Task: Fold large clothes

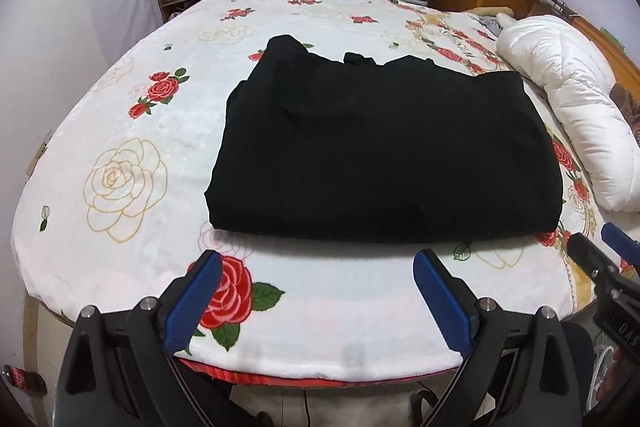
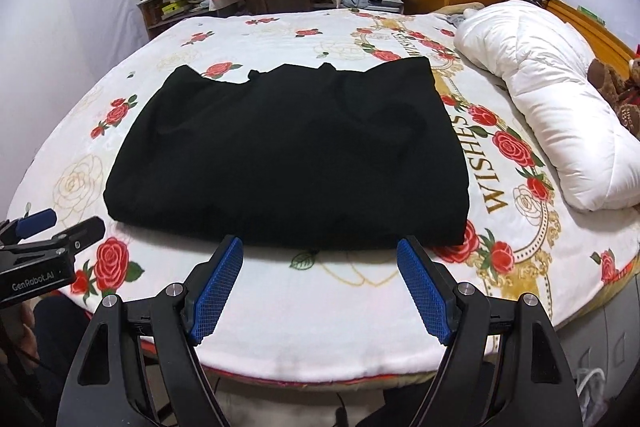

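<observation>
- The black garment (image 1: 384, 151) lies in the middle of the bed (image 1: 120, 115), on the rose-print blanket, folded into a thick, roughly rectangular stack — its near edge runs parallel to the bed's front edge, which puts it squarely before both tools.
- At the far edge a few uneven peaks of fabric stick up, so the layers there look less tidy than the near fold. I judge the folding to be well along, perhaps needing one more fold or only a squaring-up.
- The left gripper (image 1: 316, 263) hovers over bare blanket just short of the garment's near edge, its blue-padded fingers (image 1: 192, 303) spread wide and holding nothing.
- The right gripper (image 2: 320, 247) sits closer, its finger tips right at the near hem, also spread apart and empty — a stance that suits either reaching in or having let go.
- Both tools sit side by side at the front, probably so each can take one near corner.
- A white duvet (image 2: 552, 99) is bundled along the right side, apart from the garment, leaving the working area free.
</observation>
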Demonstrator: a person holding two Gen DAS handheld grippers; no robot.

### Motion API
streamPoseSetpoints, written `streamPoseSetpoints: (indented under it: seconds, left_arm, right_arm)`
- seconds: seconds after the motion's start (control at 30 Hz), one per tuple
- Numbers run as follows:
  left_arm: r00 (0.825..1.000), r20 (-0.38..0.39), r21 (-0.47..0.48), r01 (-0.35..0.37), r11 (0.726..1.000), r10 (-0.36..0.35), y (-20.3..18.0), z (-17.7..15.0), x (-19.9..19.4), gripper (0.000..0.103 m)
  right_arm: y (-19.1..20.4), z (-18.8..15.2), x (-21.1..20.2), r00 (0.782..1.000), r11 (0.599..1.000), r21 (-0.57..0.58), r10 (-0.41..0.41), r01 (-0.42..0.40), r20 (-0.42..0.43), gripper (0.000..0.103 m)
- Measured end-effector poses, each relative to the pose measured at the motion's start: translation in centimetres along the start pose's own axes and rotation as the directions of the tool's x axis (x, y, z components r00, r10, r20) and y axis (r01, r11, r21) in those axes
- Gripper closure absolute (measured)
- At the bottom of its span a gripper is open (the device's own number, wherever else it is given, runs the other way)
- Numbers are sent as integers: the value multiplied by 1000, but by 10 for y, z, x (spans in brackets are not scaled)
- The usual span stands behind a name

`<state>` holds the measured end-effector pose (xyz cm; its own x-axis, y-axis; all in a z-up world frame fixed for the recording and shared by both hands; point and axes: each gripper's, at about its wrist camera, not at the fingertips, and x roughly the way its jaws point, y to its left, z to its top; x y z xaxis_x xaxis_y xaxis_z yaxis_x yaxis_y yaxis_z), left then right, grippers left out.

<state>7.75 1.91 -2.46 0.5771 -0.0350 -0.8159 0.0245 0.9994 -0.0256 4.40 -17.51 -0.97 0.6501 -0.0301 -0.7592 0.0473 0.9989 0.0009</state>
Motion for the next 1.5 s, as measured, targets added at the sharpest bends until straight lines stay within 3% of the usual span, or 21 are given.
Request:
streamPoseSetpoints:
  seconds: [0.43, 1.5]
  left_arm:
    - [999, 32, 18, -16, 1000, 15, -7, -10, -15, 6]
    - [999, 2, 23, -33, 999, 33, -15, -20, -25, 6]
  right_arm:
    - [14, -9, -13, 1000, 1000, -19, 2, -1, 19, 24]
    - [12, -18, -20, 1000, 1000, -12, 22, -22, 21, 24]
